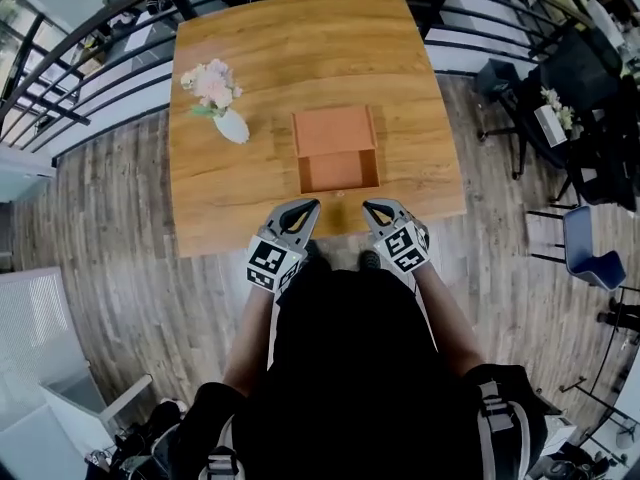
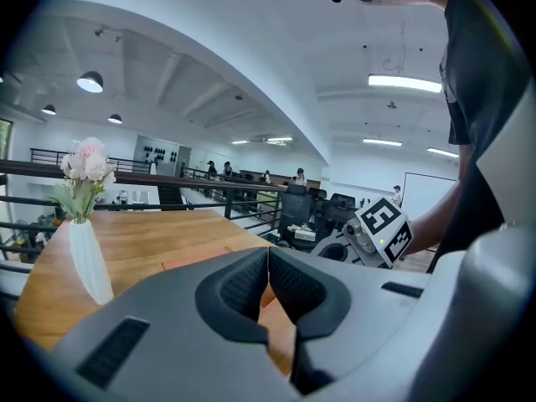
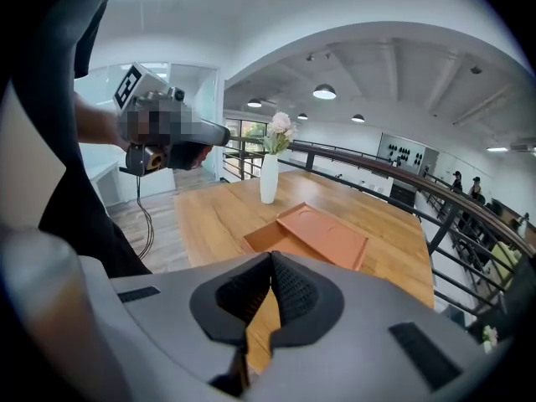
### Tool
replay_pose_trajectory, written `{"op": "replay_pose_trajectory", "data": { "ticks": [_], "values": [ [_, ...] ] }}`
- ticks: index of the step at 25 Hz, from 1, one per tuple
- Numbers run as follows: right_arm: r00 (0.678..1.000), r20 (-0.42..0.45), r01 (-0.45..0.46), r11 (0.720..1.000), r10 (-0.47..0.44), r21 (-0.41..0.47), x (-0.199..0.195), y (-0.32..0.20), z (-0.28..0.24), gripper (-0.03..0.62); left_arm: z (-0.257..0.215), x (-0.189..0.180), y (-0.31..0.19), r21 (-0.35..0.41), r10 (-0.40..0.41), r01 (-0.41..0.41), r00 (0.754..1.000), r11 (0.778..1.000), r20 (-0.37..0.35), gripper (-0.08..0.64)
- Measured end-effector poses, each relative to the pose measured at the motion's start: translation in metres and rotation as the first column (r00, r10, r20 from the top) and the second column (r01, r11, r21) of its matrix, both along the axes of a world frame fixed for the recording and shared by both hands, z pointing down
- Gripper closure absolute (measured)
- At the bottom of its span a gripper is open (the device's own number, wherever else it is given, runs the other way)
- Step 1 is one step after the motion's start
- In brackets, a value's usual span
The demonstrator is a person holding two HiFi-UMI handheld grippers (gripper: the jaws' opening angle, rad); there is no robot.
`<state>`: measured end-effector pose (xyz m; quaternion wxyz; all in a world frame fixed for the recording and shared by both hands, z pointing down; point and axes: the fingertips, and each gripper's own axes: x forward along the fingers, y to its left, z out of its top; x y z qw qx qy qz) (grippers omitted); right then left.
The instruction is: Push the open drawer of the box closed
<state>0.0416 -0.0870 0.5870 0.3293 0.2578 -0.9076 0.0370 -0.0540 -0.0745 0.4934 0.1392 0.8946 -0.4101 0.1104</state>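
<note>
The left gripper [image 1: 311, 205] and right gripper [image 1: 369, 205], jaws together and empty, should push the open drawer [image 1: 340, 172] of the flat orange wooden box [image 1: 334, 131] squarely toward 12 o'clock.

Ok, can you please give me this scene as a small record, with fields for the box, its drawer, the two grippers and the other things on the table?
table: wooden
box: orange, near the table's middle
drawer: open toward the person, looks empty
vase: white, upright, holds pale flowers, left of the box, apart from it
left gripper: jaws together, holds nothing, at the table's near edge, apart from the drawer
right gripper: jaws together, holds nothing, at the near edge, apart from the drawer
task state: drawer not yet pushed
</note>
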Motion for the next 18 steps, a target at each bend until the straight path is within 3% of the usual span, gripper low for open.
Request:
{"op": "replay_pose_trajectory", "data": {
  "ticks": [9, 18],
  "values": [
    [0.988, -0.067, -0.140, 0.990, 0.140, 0.008, -0.034, -0.014, 0.037, 0.575, 0.021, -0.057, -0.004, -0.030, 0.134, -0.133, 0.990, 0.991, 0.040, 0.536],
    [0.964, -0.025, -0.266, 0.959, 0.265, -0.099, -0.040, -0.016, 0.073, 0.575, 0.027, -0.090, -0.016, -0.047, 0.144, -0.143, 0.989, 0.989, 0.033, 0.536]
  ]
}}
